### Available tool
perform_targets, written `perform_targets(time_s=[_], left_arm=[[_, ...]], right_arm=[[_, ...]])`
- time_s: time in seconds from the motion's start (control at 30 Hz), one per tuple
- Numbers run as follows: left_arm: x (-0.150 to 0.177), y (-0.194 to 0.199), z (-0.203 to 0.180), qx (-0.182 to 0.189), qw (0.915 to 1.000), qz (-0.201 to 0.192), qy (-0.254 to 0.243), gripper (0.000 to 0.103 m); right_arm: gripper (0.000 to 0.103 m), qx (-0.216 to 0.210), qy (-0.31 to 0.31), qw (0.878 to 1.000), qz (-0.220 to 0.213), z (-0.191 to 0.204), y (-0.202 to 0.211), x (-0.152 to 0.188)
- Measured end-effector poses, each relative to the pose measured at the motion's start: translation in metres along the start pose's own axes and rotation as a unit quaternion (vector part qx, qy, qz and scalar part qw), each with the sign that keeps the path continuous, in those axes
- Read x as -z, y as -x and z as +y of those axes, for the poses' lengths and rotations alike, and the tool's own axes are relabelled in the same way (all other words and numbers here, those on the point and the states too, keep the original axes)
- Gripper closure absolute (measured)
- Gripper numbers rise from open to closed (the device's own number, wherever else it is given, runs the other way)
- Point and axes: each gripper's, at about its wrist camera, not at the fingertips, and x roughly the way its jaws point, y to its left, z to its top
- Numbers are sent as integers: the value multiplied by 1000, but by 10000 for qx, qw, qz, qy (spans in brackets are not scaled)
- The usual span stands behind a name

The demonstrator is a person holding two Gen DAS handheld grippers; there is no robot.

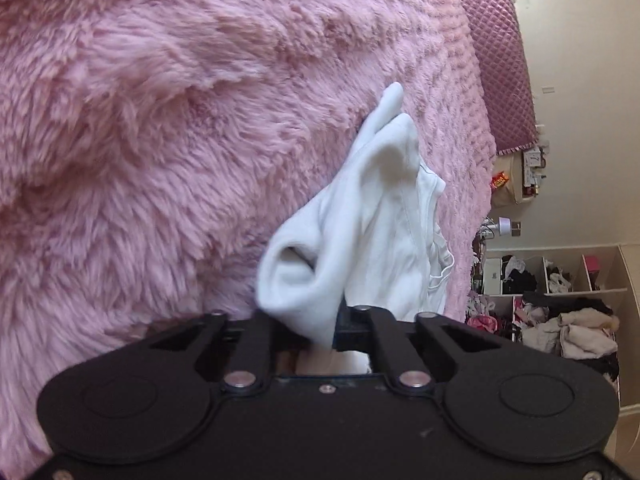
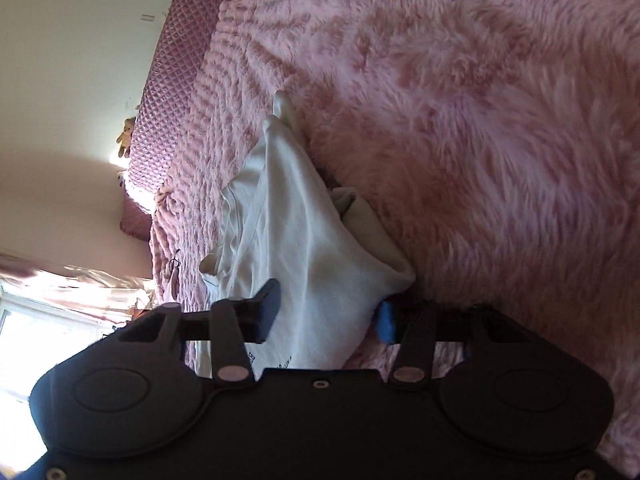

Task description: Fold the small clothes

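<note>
White garment [image 1: 372, 232] lies bunched on pink fluffy blanket [image 1: 140, 140], one end drawn up into left gripper [image 1: 320, 326]. Left jaws closed together on a thick folded hem of that cloth; fabric bulges out on both sides of the pinch. Fingertips themselves buried under the cloth, so exact contact is hard to read, probably a full clamp.

Right gripper [image 2: 326, 316] spread wide, blue pads [image 2: 269, 312] well apart, garment [image 2: 304, 240] passing between them. Neither pad clearly presses the cloth; the right-hand pad sits just at a folded corner, touching or not I cannot tell. Printed text visible on the cloth near the gripper body.

Garment's far end tapers to a narrow point on the blanket. Seamed, curved edge runs along one long side; a darker inner fold shows along the other.

Blanket spreads open fur on most sides of the garment. Quilted purple headboard [image 2: 176, 64] bounds the bed at the far end, cream wall [image 2: 80, 40] behind it. Cluttered shelves with clothes [image 1: 560, 300] stand beyond the bed edge in the left view.
</note>
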Motion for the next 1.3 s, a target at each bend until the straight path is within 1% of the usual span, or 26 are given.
perform_targets(time_s=[0.03,0.07,0.13,0.23,0.3,0.37,0.43,0.47,0.53,0.57,0.6,0.63,0.7,0.73,0.8,0.83,0.87,0.9,0.93,1.0,1.03,1.07,1.13,1.2,1.23,1.3], left_arm=[[0,3,-1,13,9999,-55,95,100],[-1,6,-5,9,9999,-101,59,101],[0,18,-17,46,9995,-257,-200,101],[7,41,-33,119,9983,-389,-412,102],[22,61,-42,185,9972,-407,-595,102],[43,83,-41,256,9954,-357,-852,102],[62,97,-23,171,9960,-208,-848,102],[70,100,-8,85,9967,-118,-795,102],[81,100,26,-195,9977,38,-651,101],[83,98,41,-314,9979,96,-558,99],[85,97,56,-397,9980,124,-471,92],[85,97,66,-406,9979,135,-486,88],[81,103,76,-307,9987,166,-383,84],[78,111,74,-345,9986,130,-375,81],[68,131,59,-695,9952,-117,-676,56],[62,141,47,-832,9913,-309,-971,52],[57,147,33,-951,9854,-498,-1321,42],[51,149,16,-1044,9778,-644,-1699,37],[47,147,3,-1057,9715,-725,-1997,37],[37,129,-29,-986,9579,-789,-2577,37],[34,116,-42,-938,9518,-824,-2802,37],[32,101,-54,-914,9450,-829,-3028,37],[30,68,-75,-1000,9280,-813,-3495,37],[28,39,-88,-1113,9142,-815,-3811,37],[26,27,-91,-1148,9113,-804,-3871,37],[18,7,-92,-1154,9169,-737,-3749,37]], right_arm=[[83,39,46,10000,7,3,-1,-1],[97,137,135,9998,-19,8,-1,-2],[98,193,267,9994,-66,22,2,-6],[99,68,513,9986,-130,42,22,-7],[99,-99,607,9980,-123,49,41,-4],[99,-88,737,9972,-111,47,63,3],[99,-9,694,9976,-12,32,80,9],[99,125,619,9980,53,17,87,14],[99,409,476,9978,212,-15,94,19],[98,499,385,9976,276,-31,95,22],[97,519,310,9975,355,-45,95,24],[98,537,304,9974,369,-54,96,25],[97,450,298,9978,388,-64,101,23],[97,457,259,9976,447,-64,104,20],[83,646,366,9956,573,-55,112,13],[78,820,587,9933,563,-44,116,8],[68,1012,932,9894,461,-31,117,4],[55,1167,1337,9837,302,-17,118,1],[52,1314,1895,9730,48,1,114,-3],[52,1350,2709,9529,-204,32,96,-10],[52,1278,2965,9461,-248,43,84,-13],[52,1150,3287,9368,-326,56,67,-18],[52,1141,3852,9142,-525,77,34,-23],[52,1241,4267,8937,-624,87,7,-28],[52,1254,4454,8845,-598,91,-7,-29],[54,1478,4722,8666,-653,96,-27,-34]])
